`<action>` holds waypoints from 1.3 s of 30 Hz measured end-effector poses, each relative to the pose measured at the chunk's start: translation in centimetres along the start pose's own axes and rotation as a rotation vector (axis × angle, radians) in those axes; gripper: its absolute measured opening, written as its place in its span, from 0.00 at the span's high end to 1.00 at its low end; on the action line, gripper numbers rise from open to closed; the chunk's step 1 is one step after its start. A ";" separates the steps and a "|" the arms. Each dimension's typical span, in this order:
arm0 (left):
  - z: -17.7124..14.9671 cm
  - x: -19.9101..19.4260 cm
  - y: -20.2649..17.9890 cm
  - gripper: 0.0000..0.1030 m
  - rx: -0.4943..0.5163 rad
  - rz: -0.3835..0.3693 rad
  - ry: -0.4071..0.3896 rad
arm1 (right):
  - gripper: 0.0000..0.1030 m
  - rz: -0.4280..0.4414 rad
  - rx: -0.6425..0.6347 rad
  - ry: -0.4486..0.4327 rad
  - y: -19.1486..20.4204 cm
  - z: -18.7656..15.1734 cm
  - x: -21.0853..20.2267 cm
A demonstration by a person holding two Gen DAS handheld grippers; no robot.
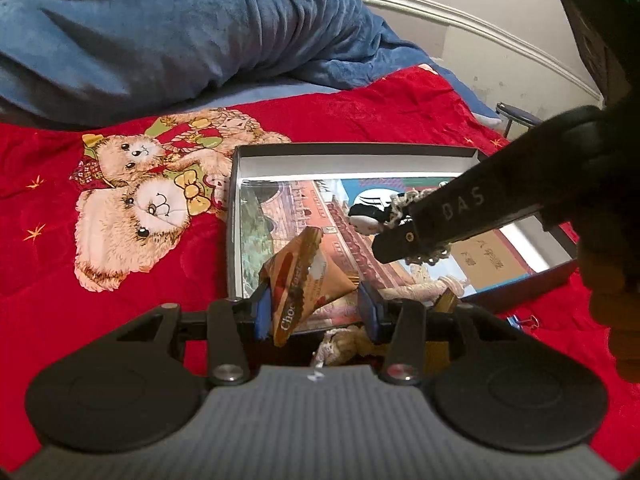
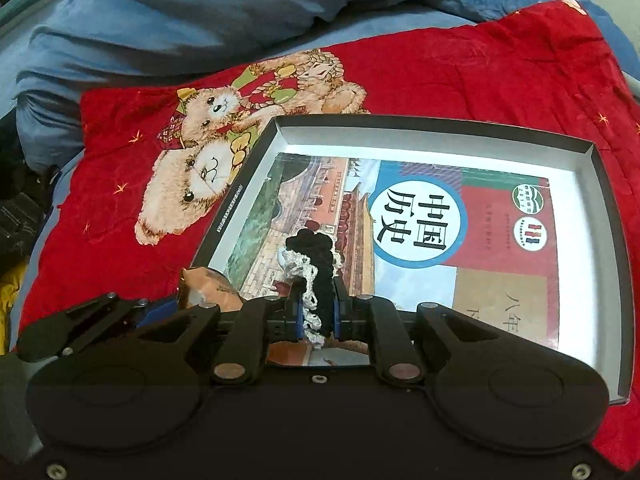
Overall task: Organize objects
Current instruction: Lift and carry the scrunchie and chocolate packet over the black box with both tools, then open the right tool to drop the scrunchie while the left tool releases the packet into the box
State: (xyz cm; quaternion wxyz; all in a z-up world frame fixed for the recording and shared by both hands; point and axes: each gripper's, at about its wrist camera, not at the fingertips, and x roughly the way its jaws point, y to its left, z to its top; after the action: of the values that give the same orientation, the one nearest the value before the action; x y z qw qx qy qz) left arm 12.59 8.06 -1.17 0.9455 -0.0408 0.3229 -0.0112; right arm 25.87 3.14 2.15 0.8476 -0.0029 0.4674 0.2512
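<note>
1. The left hand-held gripper [image 1: 316, 304] squeezes a brown snack packet [image 1: 304, 276] just over the near edge of the box [image 2: 440, 128].
2. The right hand-held gripper [image 2: 316, 312] pinches a black and white crochet piece [image 2: 316, 264] above the book [image 2: 460, 240] lying in the box.
3. The box sits on a red bear blanket [image 2: 480, 72] on the bed.

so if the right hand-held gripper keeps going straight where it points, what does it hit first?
Probably the history textbook's glossy cover lying in the shallow grey box; the black-and-white crocheted piece it grips would touch first. Depth unclear.
</note>
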 end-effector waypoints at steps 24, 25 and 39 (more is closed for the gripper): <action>0.4 -0.3 0.8 0.25 -0.093 0.013 -0.043 | 0.66 0.010 0.116 0.002 -0.9 -0.9 1.7; 0.5 -0.5 1.0 0.24 -0.106 0.011 -0.054 | 0.63 0.017 0.128 -0.009 -1.0 -0.8 1.5; -0.1 -5.3 3.9 0.14 -0.253 -0.032 -0.173 | 0.21 0.048 0.127 -0.344 -0.6 -2.5 -9.8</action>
State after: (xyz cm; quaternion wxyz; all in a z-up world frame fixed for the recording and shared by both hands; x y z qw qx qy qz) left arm 8.28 12.23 1.65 0.9568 -0.1654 0.2384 0.0182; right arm 19.89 -2.14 8.39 0.9073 0.1047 0.3305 0.2381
